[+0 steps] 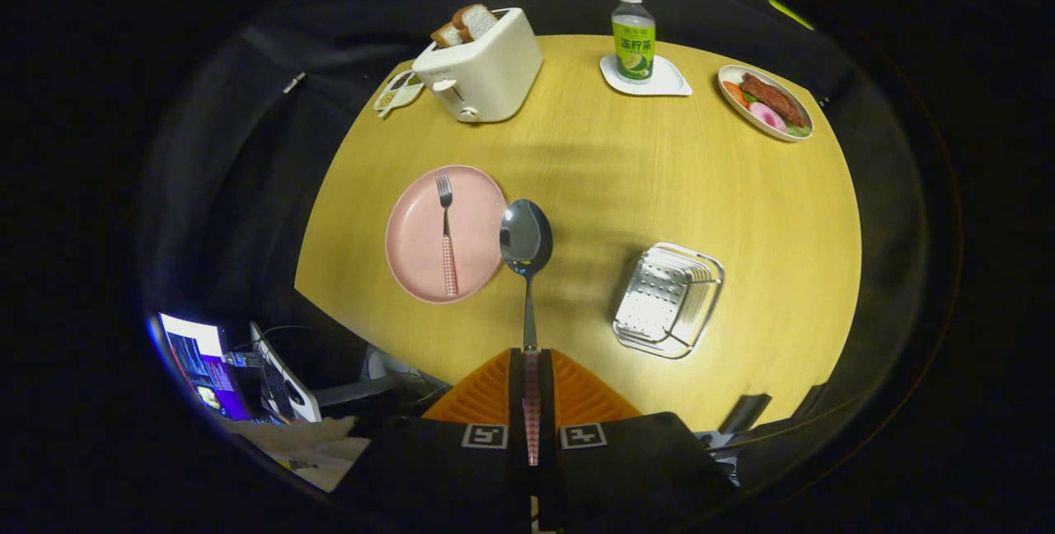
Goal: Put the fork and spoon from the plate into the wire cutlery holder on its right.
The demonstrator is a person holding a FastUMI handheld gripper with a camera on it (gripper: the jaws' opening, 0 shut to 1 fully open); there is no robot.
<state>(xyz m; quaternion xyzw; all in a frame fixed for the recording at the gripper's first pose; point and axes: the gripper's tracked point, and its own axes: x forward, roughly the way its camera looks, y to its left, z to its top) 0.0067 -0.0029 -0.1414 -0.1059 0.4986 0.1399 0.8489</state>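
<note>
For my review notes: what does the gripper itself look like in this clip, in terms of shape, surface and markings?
The gripper has two wedge-shaped fingers with ribbed faces that taper forward to a narrow tip. Behind them sits a broad black body carrying two square black-and-white marker tags, one on each side of the centre slot. No cables, sleeve or hand can be made out.

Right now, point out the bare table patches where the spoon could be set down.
The hand-held gripper is shut on the spoon. Bare wood lies between the pink plate and the wire cutlery holder, and across the middle below the toaster and bottle. The far edge is crowded: toaster, bottle, food plate.
</note>
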